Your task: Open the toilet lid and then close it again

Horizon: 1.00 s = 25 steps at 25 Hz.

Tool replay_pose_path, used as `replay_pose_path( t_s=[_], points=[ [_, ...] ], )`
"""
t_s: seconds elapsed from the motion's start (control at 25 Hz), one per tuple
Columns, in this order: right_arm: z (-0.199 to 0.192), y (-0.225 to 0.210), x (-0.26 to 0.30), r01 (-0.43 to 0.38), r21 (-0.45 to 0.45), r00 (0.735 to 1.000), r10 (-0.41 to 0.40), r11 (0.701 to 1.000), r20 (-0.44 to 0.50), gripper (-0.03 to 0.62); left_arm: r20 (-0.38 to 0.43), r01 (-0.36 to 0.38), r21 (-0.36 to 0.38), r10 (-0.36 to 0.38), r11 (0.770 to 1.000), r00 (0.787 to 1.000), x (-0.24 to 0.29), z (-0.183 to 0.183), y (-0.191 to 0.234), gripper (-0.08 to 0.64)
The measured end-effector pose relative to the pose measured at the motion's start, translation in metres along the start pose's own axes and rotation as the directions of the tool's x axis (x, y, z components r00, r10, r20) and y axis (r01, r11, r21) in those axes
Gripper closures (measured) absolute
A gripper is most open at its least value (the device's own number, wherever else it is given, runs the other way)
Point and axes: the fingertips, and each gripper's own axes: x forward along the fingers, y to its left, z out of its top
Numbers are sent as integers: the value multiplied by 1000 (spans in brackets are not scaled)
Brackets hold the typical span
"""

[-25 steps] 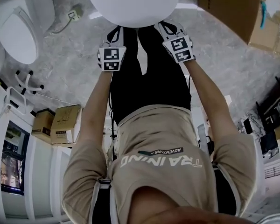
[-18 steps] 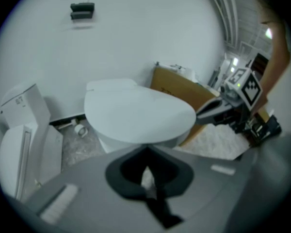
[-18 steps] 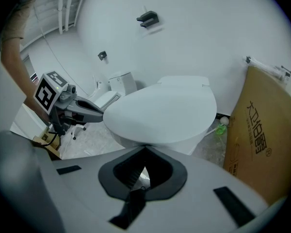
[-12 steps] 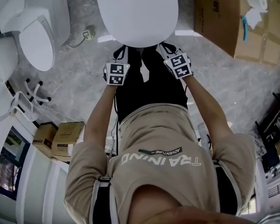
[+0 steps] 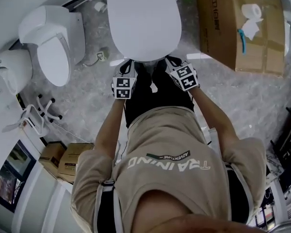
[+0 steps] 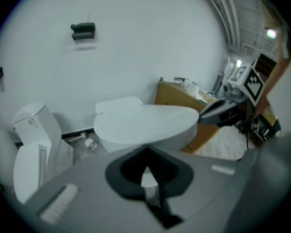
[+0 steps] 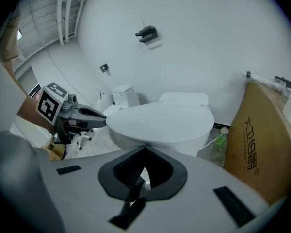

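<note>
Closed white oval toilet lid (image 5: 143, 23) far centre, left gripper (image 5: 127, 65) and right gripper (image 5: 170, 61) at its near rim, both jaw pairs drawn together, empty, brown cardboard box (image 5: 233, 28) far right.

White toilet lid (image 5: 143, 21) closed, flat on bowl.

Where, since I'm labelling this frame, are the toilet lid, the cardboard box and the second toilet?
toilet lid (image 5: 143, 23): head view, middle of closed top.
cardboard box (image 5: 217, 30): head view, printed side.
second toilet (image 5: 56, 55): head view, its oval top.
</note>
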Motion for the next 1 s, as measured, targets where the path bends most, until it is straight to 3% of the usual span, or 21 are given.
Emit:
replay_pose_path(
  t_s=[0.2,0.6,0.8,1.0],
  points=[
    [24,0,-11,1,36,1000,-1,999,2,578,-9,-11,17,11,1000,1000,-11,22,3,557],
    [97,-10,-36,8,75,997,-13,997,76,578,74,-31,50,27,998,997,-29,91,24,557],
    [134,-15,-44,29,65,996,-35,997,82,578,131,47,55,-54,997,990,-36,125,39,555],
    [162,-17,-46,91,110,990,-101,990,95,578,171,124,77,-136,989,976,-41,147,52,555]
  ],
)
